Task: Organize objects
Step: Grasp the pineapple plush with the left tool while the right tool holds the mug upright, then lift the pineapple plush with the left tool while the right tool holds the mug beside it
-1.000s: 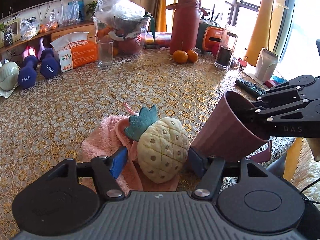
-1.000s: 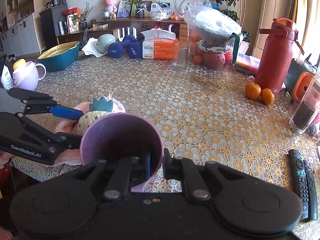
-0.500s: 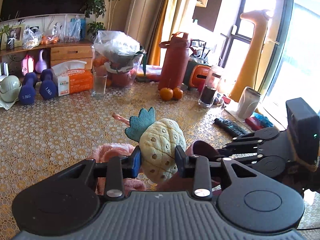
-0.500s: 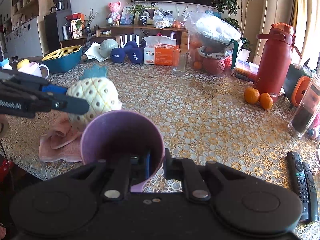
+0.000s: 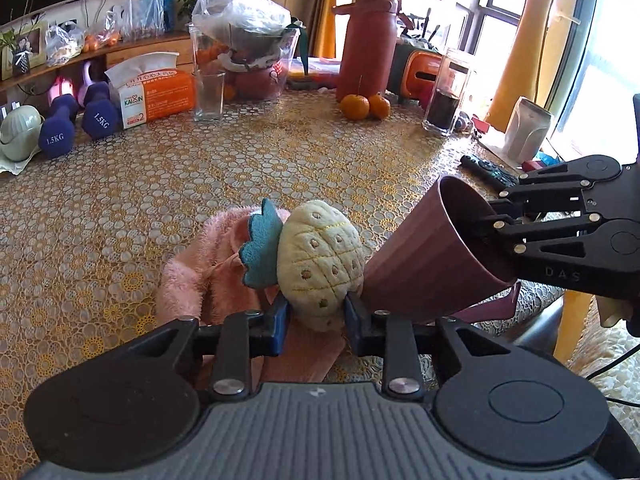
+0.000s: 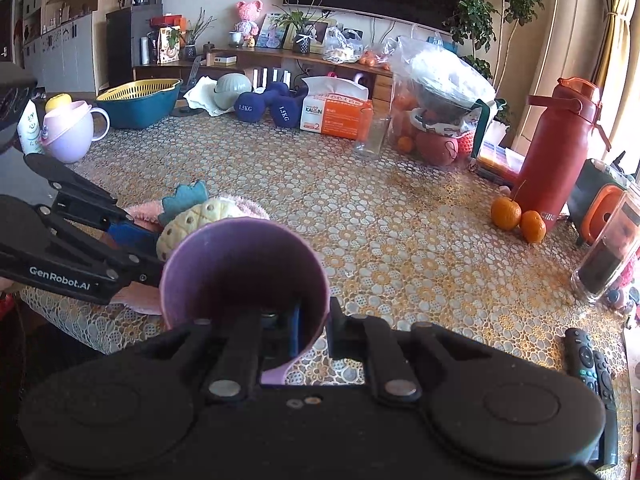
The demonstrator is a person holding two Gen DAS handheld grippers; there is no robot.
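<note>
Taking the purple cup (image 5: pixel 436 256) as the landmark: farthest to its left lies the pink fluffy cloth (image 5: pixel 196 264) on the tabletop (image 5: pixel 280 152), and over that cloth sits the plush pineapple (image 5: pixel 320 260), its teal leaves pointing away from the cup and its body just beside the cup's lower wall. The left gripper (image 5: pixel 314 314) is clenched on the pineapple's near end, one blue finger on each side. The toy's long axis runs roughly along those fingers, tilted leaf-end left.

The cup itself is tipped, mouth turned up and toward the pineapple, base low by the tabletop edge. The right gripper (image 6: pixel 312 328) grasps it by the rim, one finger inside, one outside.

Judging by this, the pineapple needs lifting and carrying a short way right into the cup's mouth; the left gripper is the nearer one.
</note>
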